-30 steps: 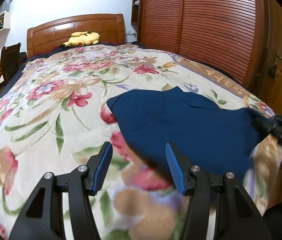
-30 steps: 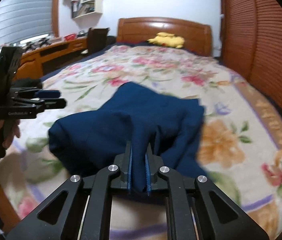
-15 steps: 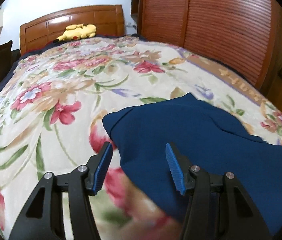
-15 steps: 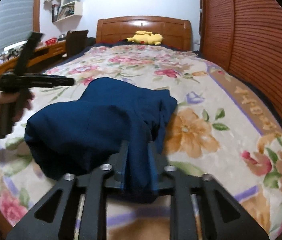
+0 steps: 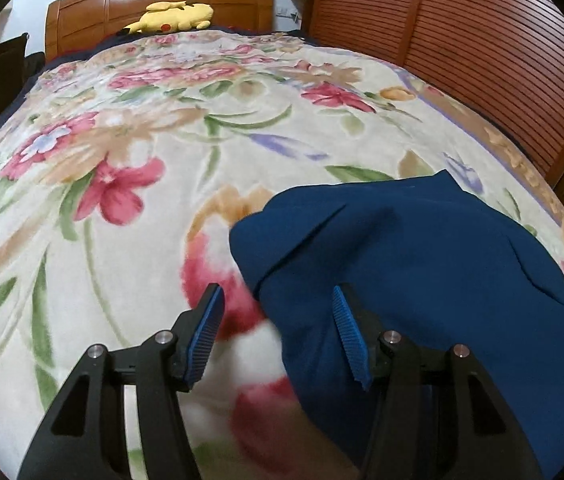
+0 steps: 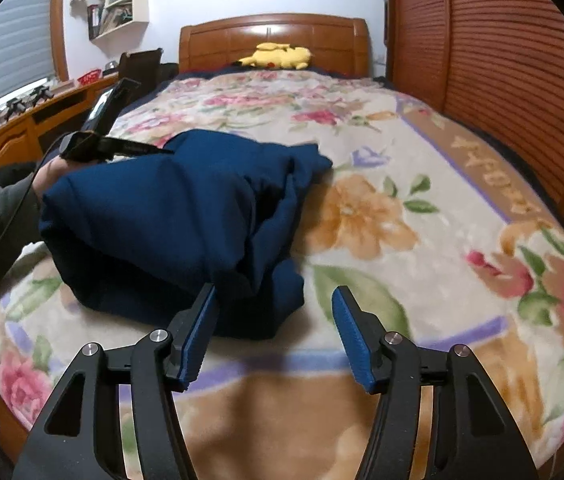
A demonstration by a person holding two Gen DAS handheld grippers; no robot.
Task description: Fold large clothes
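A navy blue garment (image 5: 402, 256) lies bunched in loose folds on the floral bedspread (image 5: 130, 168), near the foot of the bed. My left gripper (image 5: 278, 332) stands open low over the garment's left edge, with cloth under its right finger (image 5: 348, 332) and bare bedspread under the other. In the right wrist view the garment (image 6: 178, 212) lies ahead and to the left. My right gripper (image 6: 274, 332) has its jaws opening, and the pads do not press the cloth corner just ahead of them. The left gripper (image 6: 138, 147) shows at the garment's far left, held by a hand (image 6: 48, 172).
A yellow plush toy (image 5: 178, 16) lies against the wooden headboard (image 6: 274, 32). Slatted wooden wardrobe doors (image 5: 482, 60) run close along the bed's right side. A wooden desk (image 6: 10, 140), a dark chair (image 6: 138, 64) and wall shelves (image 6: 118, 12) are on the left.
My right gripper has opened and let go of the fold it was pinching; the cloth now lies on the bed. My left gripper has moved right and down onto the garment's edge, still open.
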